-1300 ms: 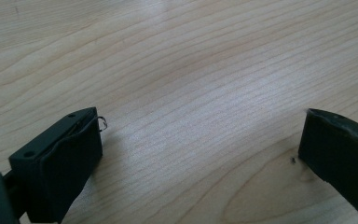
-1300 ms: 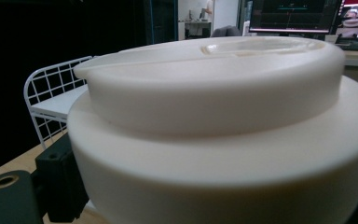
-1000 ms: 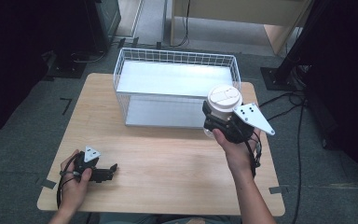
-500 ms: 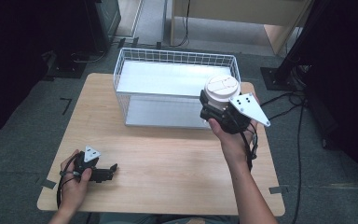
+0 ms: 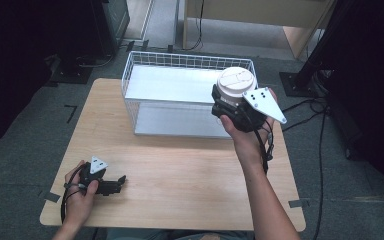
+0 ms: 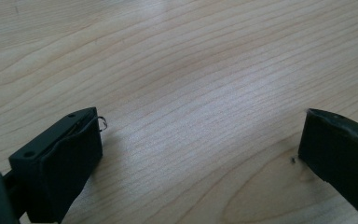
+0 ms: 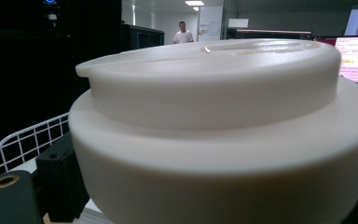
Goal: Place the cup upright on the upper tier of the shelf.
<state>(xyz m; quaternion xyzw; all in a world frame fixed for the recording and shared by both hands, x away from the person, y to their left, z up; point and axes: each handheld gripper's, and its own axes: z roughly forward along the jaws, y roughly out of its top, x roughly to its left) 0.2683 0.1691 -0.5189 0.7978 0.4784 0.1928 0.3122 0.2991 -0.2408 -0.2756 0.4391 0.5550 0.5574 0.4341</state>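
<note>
A white round lidded container is held in the air over the right front corner of the white wire basket. My right gripper is shut on its lower body, a jaw on each side. In the right gripper view the container looms close, with the basket's wire rim behind it at the left. At the front left of the wooden table my left gripper rests in a hand. Its jaws stand wide apart over bare wood, so it is open.
The basket stands at the back middle of the table and has a white floor. Cables trail on the carpet off the table's right side. Dark stands flank the table at the back left and right. A wooden desk lies beyond.
My right gripper has carried the container farther from the person and slightly left, now over the basket's corner. The left gripper has not moved.
</note>
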